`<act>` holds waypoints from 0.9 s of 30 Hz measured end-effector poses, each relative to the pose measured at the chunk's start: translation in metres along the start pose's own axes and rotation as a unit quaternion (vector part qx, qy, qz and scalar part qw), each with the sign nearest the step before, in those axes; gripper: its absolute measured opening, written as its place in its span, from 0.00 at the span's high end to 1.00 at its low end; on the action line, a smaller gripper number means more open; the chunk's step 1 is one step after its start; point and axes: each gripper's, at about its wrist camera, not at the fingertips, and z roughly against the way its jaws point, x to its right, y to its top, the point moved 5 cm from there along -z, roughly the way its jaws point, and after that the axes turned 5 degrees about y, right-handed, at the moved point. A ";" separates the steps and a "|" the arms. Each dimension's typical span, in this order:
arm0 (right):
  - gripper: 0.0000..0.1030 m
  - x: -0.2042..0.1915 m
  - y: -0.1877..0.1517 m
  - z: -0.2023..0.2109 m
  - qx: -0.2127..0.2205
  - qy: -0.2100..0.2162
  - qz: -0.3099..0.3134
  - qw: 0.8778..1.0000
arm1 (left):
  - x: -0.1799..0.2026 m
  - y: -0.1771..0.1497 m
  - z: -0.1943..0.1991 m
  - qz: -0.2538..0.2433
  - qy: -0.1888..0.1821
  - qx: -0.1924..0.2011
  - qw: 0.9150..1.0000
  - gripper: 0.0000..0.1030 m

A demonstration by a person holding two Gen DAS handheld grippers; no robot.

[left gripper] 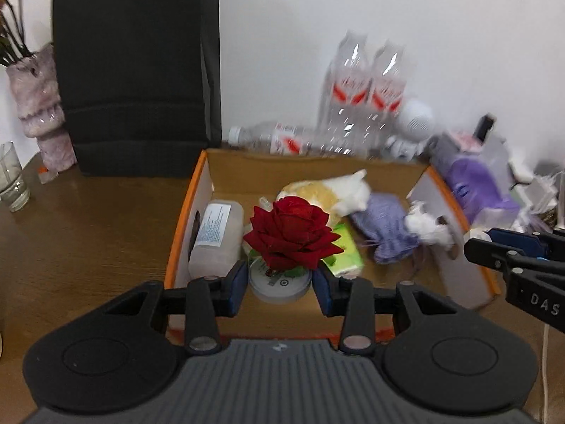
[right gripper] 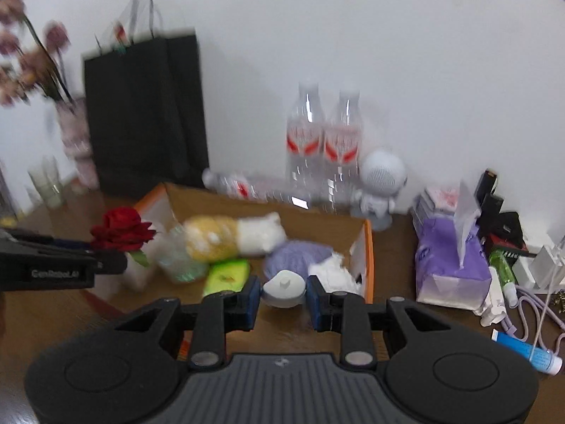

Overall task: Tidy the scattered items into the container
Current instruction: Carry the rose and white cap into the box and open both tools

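A cardboard box (left gripper: 197, 190) with orange edging is sitting open on a brown wooden tabletop (left gripper: 88, 219), near a white wall. Two grippers are hovering at its near edge.

The left gripper (left gripper: 279, 282) is pinching one round white jar (left gripper: 279, 288) between its blue pads; one red rose (left gripper: 291, 236) is standing up from that jar, over the box's near left part. The right gripper (right gripper: 283, 298) is pinching one small white rounded object (right gripper: 284, 288) over the box's near right edge; what it is cannot be told.

Lying inside the box are one white bottle with a printed label (left gripper: 215, 240), one yellow-and-white plush toy (left gripper: 328, 192), one green packet (left gripper: 348, 254), one purple knitted pouch (left gripper: 385, 231) and one crumpled white item (left gripper: 429, 228).

Behind the box, two clear water bottles (right gripper: 323, 141) are standing upright side by side, and a third bottle (right gripper: 243, 185) is lying on its side. One white round-headed figurine (right gripper: 379, 183) is standing just right of them. One black paper bag (right gripper: 148, 113) is standing to the left, with one vase of pink flowers (right gripper: 72, 134) beyond it.

Right of the box, one purple tissue pack (right gripper: 448, 268) and one blue tube (right gripper: 529, 351) are lying among blurred clutter.
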 end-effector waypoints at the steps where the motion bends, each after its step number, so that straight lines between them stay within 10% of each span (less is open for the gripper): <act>1: 0.74 0.005 0.001 -0.010 -0.017 0.010 -0.012 1.000 | 0.002 0.002 -0.010 -0.006 0.000 -0.012 1.000 0.61; 9: 0.74 0.035 -0.002 -0.076 -0.135 0.011 -0.063 0.989 | 0.005 0.001 -0.065 0.004 -0.035 -0.122 0.992 0.61; 19: 0.74 0.039 -0.010 -0.113 -0.199 0.015 -0.091 0.976 | 0.006 -0.001 -0.103 -0.010 0.004 -0.170 0.985 0.60; 27: 0.53 0.035 -0.017 -0.119 -0.231 0.029 -0.130 0.964 | 0.007 0.000 -0.095 -0.014 -0.001 -0.182 0.983 0.14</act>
